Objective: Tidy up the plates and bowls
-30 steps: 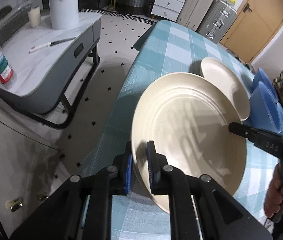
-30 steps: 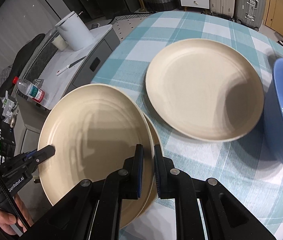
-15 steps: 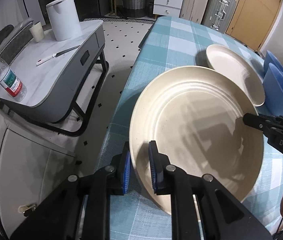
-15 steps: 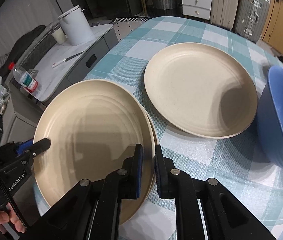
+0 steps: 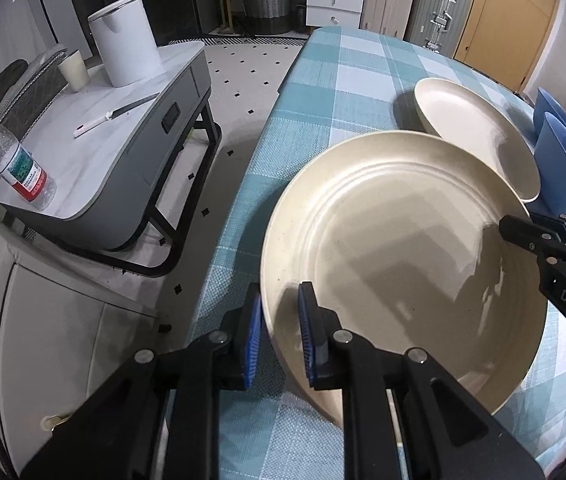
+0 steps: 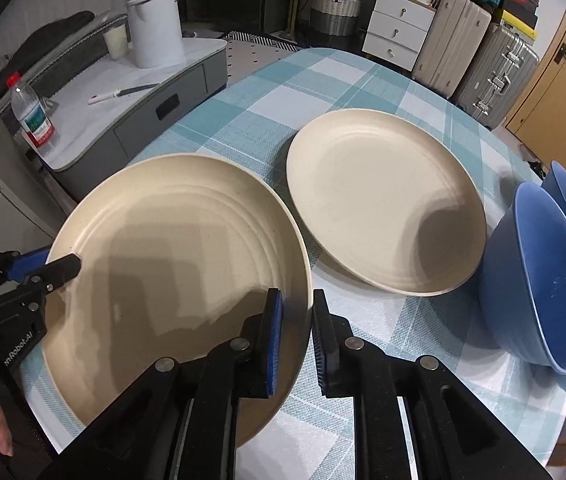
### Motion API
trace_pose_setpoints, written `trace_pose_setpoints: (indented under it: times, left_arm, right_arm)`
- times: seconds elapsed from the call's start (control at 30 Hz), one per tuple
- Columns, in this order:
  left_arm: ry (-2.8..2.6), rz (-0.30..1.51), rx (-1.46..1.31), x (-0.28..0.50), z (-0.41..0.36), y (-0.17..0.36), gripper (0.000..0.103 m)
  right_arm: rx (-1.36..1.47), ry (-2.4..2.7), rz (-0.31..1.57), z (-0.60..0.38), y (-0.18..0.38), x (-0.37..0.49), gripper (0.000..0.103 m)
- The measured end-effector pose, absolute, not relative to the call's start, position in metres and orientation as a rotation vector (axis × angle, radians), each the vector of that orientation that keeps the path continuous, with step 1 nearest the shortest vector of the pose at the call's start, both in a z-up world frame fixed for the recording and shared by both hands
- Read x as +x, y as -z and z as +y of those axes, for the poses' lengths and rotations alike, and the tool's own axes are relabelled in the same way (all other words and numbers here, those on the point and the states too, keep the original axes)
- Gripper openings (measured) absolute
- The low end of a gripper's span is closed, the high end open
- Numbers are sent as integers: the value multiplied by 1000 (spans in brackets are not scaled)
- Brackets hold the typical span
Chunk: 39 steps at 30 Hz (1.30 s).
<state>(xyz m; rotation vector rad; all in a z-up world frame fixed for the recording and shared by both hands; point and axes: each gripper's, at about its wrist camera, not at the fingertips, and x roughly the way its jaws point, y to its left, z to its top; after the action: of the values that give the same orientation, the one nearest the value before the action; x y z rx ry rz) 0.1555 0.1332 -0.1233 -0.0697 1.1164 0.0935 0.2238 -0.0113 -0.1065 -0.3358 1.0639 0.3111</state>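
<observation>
- Left wrist view: the left gripper (image 5: 279,334) straddles the near rim of the cream plate (image 5: 403,256), jaws narrow with the rim between them and a slight gap showing at the pads. The right gripper (image 5: 511,230) reaches over the far rim. The plate sits at the edge of the checked table (image 5: 323,92).
- Let go evenly, I judge, so the plate settles flat without sliding off the table edge.
- Right wrist view: the right gripper (image 6: 297,338) is opening off the rim, which is between its jaws. The plate is matte, ringed, shallow; a second plate (image 6: 383,204) lies just beside it, blue bowls (image 6: 543,280) further right.
</observation>
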Motion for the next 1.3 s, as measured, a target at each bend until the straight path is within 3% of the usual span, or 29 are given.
trace_pose_setpoints:
  times: [0.33,0.43,0.5,0.57,0.87,0.93,1.0,1.13,1.23,1.3]
  left_arm:
    - [-100,1119,-71,155,132,122,15]
    - [-113,1126,-62,155,133,122,23]
    - [-131,1130,-59,153,134,121,37]
    - [-140,1116,-72,149,136,117,44]
    - [-159,1078,-143,134,144,97,46]
    - [-139,1061,-150,130,139,91,48]
    - [-113,1044,-155,125,132,84,52]
    - [-61,1003,-147,116,114,72,56]
    - [-22,955,-137,110,98,60,67]
    - [8,912,-115,104,84,52,75]
  right_arm:
    - [-368,-320,1102,-11,122,222,17]
    - [-342,-326,1094,-16,120,223,17]
    - [-311,-327,1084,-21,117,222,17]
    - [-266,-331,1070,-27,111,221,20]
    - [-117,-349,936,-53,76,204,24]
    - [-79,-371,912,-59,67,197,32]
    - [-46,-378,884,-67,58,187,46]
    - [13,-368,839,-87,43,167,53]
    - [64,-359,816,-105,35,150,58]
    - [84,-348,780,-117,26,137,67]
